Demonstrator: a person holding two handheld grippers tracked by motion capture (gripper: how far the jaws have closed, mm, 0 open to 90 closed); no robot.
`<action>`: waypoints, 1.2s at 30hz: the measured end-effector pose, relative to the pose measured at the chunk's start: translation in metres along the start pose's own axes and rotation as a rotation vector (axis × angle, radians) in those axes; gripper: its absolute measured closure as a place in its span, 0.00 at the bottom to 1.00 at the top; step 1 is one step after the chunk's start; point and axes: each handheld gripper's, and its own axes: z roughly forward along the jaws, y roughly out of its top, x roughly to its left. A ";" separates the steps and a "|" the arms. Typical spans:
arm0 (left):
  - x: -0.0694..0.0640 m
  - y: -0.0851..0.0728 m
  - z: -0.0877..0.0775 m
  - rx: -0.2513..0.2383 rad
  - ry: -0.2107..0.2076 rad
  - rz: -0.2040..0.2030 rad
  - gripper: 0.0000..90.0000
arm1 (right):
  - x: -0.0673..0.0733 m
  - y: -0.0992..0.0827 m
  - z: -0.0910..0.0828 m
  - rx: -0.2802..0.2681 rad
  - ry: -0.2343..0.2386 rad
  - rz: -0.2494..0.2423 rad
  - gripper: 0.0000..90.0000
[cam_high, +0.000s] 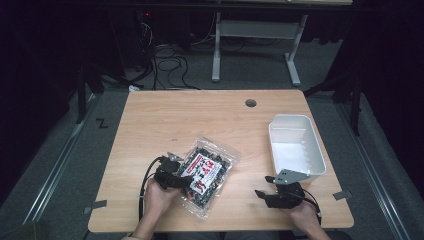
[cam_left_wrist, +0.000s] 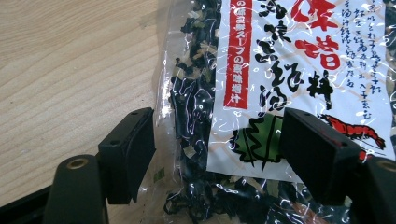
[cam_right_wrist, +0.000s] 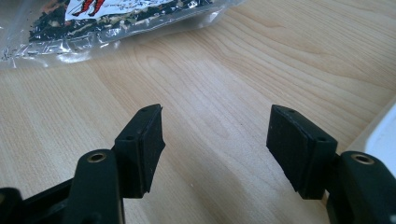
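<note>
A clear bag of dark dried seaweed with a white and red printed label (cam_high: 207, 170) lies flat on the wooden table (cam_high: 175, 120), near the front at left of centre. My left gripper (cam_high: 187, 184) rests at the bag's near left edge. In the left gripper view the bag (cam_left_wrist: 261, 93) lies between and under the jaws, which stand wide apart, so the left gripper (cam_left_wrist: 215, 135) is open. My right gripper (cam_high: 262, 195) sits near the front edge, right of the bag, pointing left. It is open (cam_right_wrist: 215, 135) over bare wood, with the bag's corner (cam_right_wrist: 116, 18) farther off.
A white plastic bin (cam_high: 320, 155) stands at the table's right side, just behind my right hand; its rim (cam_right_wrist: 385, 135) shows in the right gripper view. A round cable hole (cam_high: 250, 103) sits near the table's far edge. Tape marks lie on the floor beside the front corners.
</note>
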 end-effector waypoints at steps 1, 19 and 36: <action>-0.001 -0.001 0.000 0.001 -0.006 0.003 0.31 | 0.001 0.000 0.000 -0.004 0.005 0.005 0.43; -0.012 -0.004 -0.002 0.012 -0.037 0.030 0.30 | 0.003 0.013 -0.004 0.007 0.031 0.068 0.38; -0.021 -0.005 -0.001 0.011 -0.067 0.064 0.30 | 0.006 0.043 0.023 0.105 0.028 0.087 0.35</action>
